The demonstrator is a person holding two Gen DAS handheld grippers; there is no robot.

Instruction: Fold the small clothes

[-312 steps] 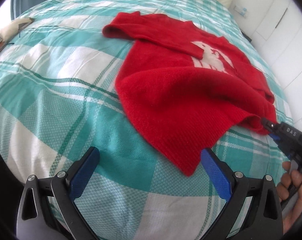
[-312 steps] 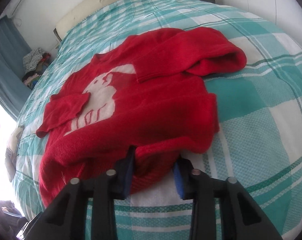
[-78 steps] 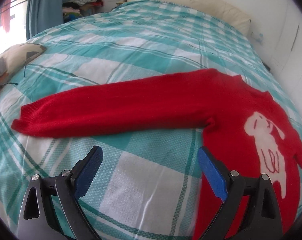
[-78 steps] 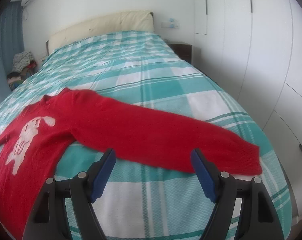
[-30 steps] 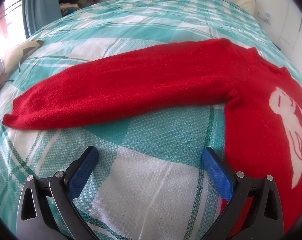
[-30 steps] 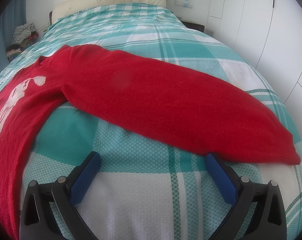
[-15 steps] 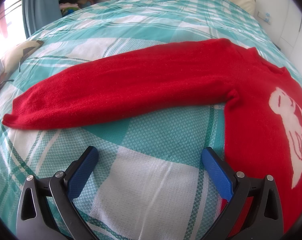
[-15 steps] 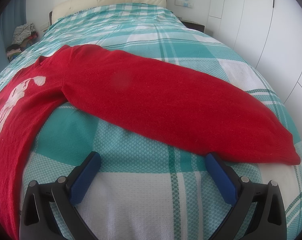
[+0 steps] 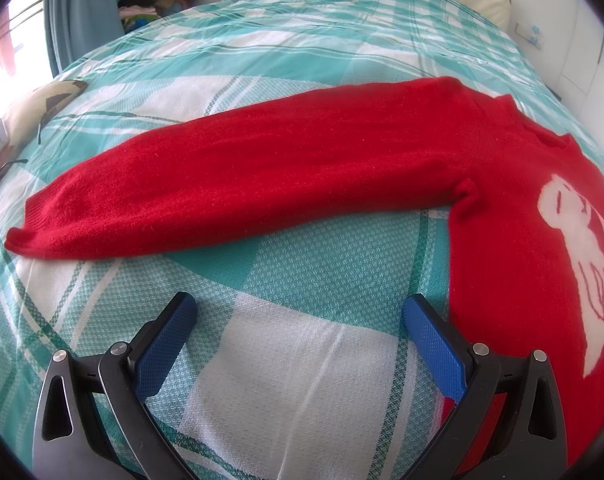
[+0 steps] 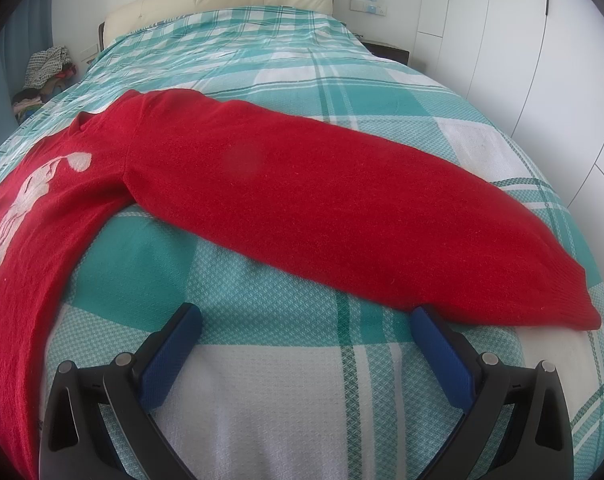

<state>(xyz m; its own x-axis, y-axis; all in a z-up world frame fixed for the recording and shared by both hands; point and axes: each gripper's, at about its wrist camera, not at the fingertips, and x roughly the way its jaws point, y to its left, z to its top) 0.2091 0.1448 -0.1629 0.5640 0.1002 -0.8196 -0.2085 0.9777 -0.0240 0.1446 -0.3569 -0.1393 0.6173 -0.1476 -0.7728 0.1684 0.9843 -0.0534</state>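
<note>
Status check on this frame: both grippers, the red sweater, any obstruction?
Left gripper open, empty. Right gripper open, empty. Red sweater flat on bed, both sleeves spread, unfolded. Nothing in the way.

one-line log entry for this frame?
left gripper: open, empty | right gripper: open, empty | red knit sweater: flat, sleeves spread

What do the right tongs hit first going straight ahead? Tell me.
Most likely the red sweater's sleeve. The right tongs are open over the checked bedspread, and the sleeve lies across their line just ahead. If they point downward, they could meet the bedspread first; depth is unclear.
</note>
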